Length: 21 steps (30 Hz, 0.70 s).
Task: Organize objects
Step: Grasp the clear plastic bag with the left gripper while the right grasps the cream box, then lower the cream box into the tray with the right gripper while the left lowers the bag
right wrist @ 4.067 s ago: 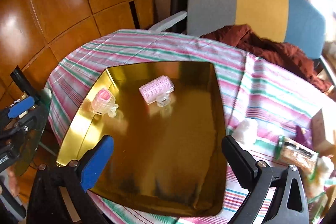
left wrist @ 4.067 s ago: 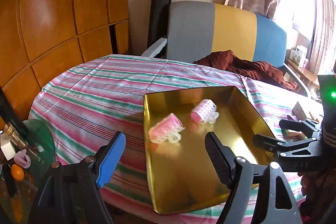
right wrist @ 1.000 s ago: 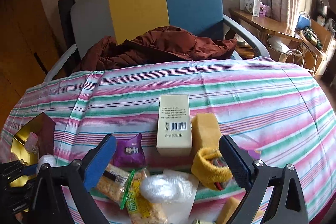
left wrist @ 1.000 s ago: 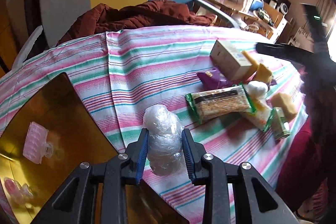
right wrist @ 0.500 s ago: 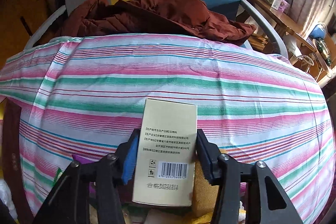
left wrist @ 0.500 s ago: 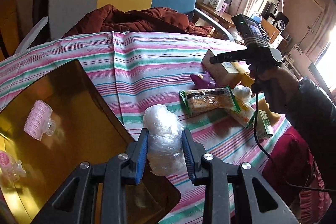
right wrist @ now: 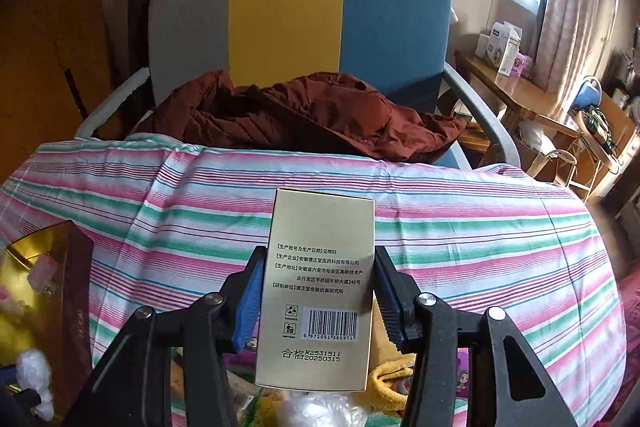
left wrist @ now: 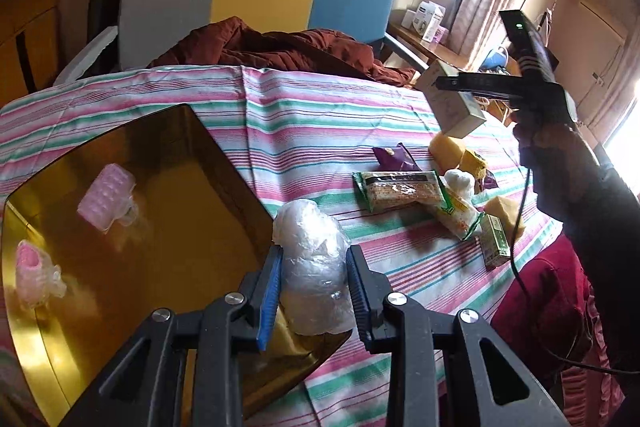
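Crumpled plastic bag (left wrist: 312,267) between left gripper (left wrist: 313,291) jaws, above gold tray (left wrist: 168,227) corner.

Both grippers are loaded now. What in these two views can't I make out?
- Contents of the crumpled plastic bag: left wrist view, wrinkled film blurs them.
- Lower end of the beige box: left wrist view, right gripper and hand cover it.
- Snack pile: right wrist view, hidden behind box and fingers.

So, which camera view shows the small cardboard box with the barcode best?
The right wrist view. There the cardboard box fills the middle, held between the fingers of the right gripper, with its barcode and printed text readable. The left wrist view shows the same box only small and side-on, lifted above the striped tablecloth.
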Each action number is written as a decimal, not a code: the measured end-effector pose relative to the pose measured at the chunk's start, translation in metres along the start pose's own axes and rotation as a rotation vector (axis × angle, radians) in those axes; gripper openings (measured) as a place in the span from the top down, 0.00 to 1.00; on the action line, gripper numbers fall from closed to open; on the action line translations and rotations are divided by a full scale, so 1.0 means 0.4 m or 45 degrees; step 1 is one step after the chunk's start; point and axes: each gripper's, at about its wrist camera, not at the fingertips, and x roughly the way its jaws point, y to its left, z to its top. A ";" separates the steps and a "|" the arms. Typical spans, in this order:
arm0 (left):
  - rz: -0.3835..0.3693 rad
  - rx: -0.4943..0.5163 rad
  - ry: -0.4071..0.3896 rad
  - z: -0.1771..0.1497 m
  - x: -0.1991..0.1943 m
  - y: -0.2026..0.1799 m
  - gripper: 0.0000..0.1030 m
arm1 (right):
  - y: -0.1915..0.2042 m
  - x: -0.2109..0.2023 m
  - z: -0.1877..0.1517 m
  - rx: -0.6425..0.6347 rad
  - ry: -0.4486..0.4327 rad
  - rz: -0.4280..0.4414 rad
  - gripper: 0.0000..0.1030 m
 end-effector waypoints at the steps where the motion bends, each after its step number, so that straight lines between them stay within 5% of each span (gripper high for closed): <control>1: 0.007 -0.015 -0.006 -0.006 -0.010 0.010 0.70 | 0.012 -0.019 -0.001 -0.002 -0.016 0.017 0.50; 10: 0.126 -0.160 -0.054 -0.070 -0.098 0.134 0.70 | 0.195 -0.150 -0.034 -0.096 -0.093 0.248 0.50; 21: 0.249 -0.318 -0.099 -0.168 -0.191 0.258 0.70 | 0.513 -0.205 -0.147 -0.326 -0.018 0.558 0.50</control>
